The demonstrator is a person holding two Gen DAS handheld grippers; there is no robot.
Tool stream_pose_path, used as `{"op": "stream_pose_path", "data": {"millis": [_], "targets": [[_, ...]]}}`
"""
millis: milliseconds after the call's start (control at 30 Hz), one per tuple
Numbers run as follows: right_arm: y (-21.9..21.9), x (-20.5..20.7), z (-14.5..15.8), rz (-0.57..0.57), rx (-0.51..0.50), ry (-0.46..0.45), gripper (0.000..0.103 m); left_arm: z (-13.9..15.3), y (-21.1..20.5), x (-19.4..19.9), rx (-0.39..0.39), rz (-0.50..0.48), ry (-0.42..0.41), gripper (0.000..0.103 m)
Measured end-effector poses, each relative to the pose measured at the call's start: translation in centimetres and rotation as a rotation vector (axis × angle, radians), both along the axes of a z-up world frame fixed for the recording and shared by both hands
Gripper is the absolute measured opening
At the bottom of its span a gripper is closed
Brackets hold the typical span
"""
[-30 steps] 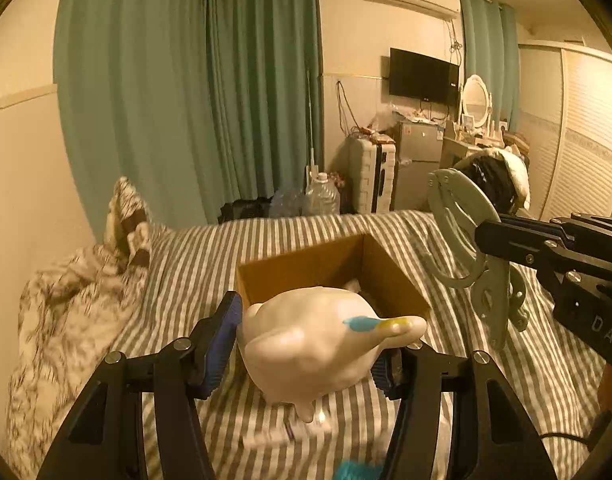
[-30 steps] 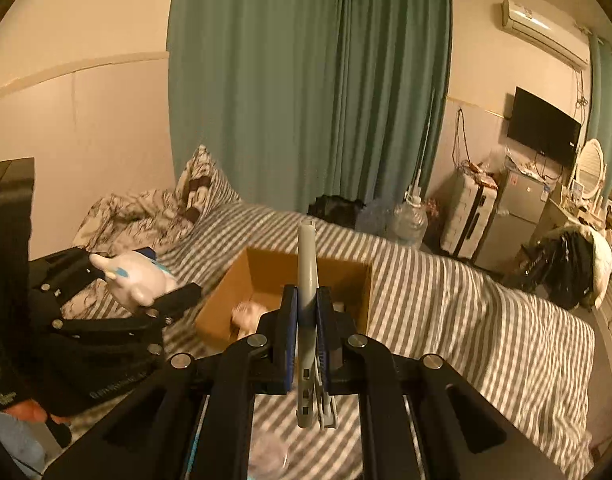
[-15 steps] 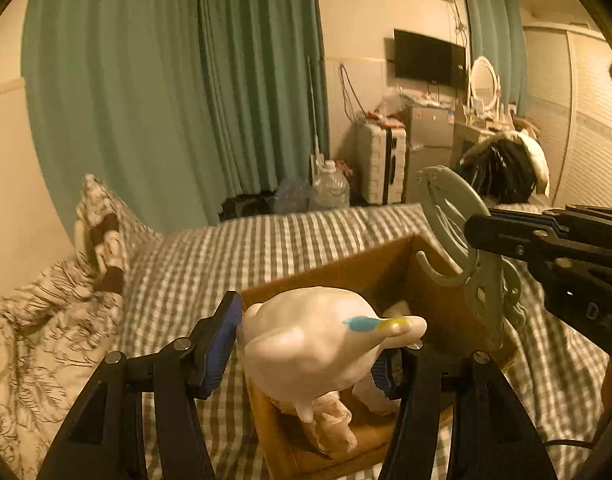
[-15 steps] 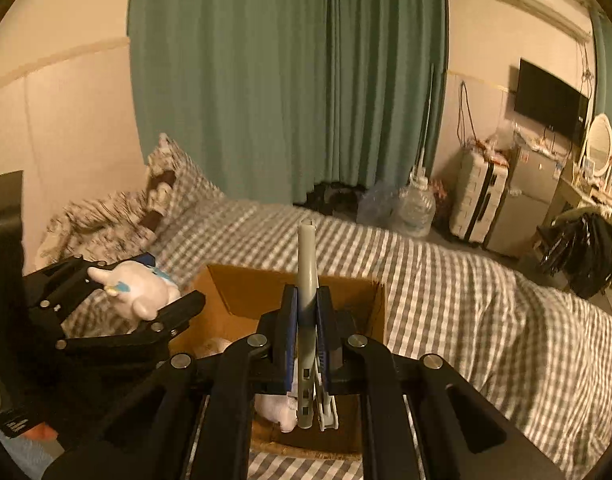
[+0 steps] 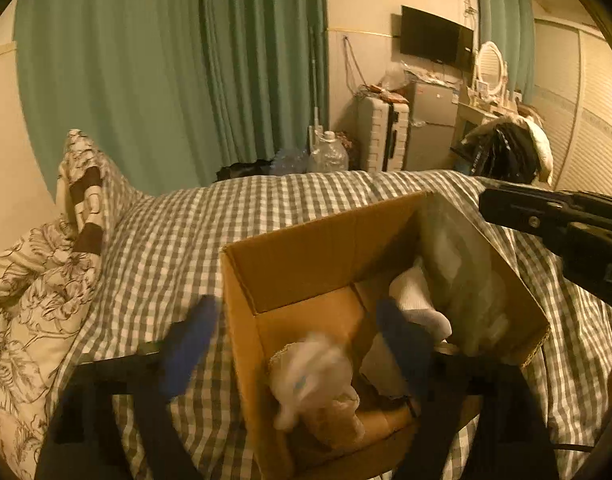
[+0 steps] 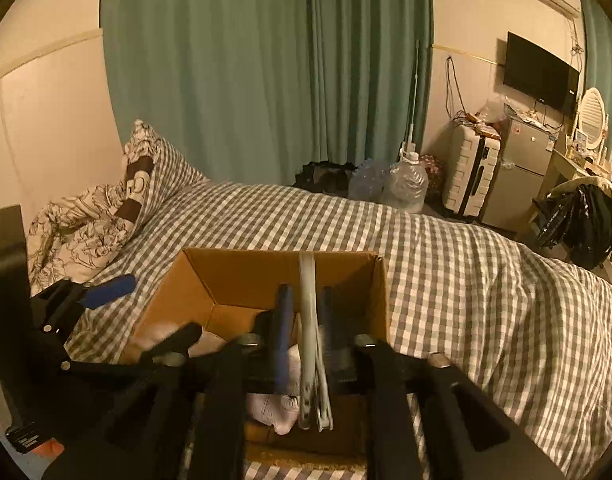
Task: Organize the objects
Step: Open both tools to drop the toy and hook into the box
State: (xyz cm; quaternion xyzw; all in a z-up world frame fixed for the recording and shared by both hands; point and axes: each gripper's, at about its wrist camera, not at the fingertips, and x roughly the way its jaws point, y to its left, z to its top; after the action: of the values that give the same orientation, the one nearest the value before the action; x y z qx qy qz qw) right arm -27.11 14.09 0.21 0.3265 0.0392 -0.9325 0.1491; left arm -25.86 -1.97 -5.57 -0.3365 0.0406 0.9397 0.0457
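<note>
Your left gripper [image 5: 294, 344] is spread wide with nothing between its blue pads — the white toy [image 5: 311, 376] (blurred) lies inside the cardboard box [image 5: 306, 256] on the checked bedspread [image 5: 178, 240]. Your right gripper [image 6: 304, 340] hangs over the box, jaws parted, the pale clip hanger [image 6: 311, 344] loose between them.
</note>
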Motion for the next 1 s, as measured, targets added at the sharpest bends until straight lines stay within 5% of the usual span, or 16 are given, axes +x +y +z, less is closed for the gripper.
{"op": "stream_pose_path", "data": {"millis": [33,67,700,1000], "targets": [[0.2,0.5,0.5,0.002,-0.006,0.012,0.049,0.2,0.0,0.2,0.004,0.005,0.007,0.092],[0.3,0.9,0.8,0.001,-0.008,0.021,0.053,0.4,0.0,0.5,0.006,0.006,0.007,0.092],[3.8,12.6,9.2,0.005,0.018,0.153,0.069,11.0,0.9,11.3,-0.007,0.088,0.172,0.099],[6.2,19.6,11.9,0.0,0.061,0.215,0.081,13.7,2.6,17.3,-0.009,0.111,0.214,0.1]]}}
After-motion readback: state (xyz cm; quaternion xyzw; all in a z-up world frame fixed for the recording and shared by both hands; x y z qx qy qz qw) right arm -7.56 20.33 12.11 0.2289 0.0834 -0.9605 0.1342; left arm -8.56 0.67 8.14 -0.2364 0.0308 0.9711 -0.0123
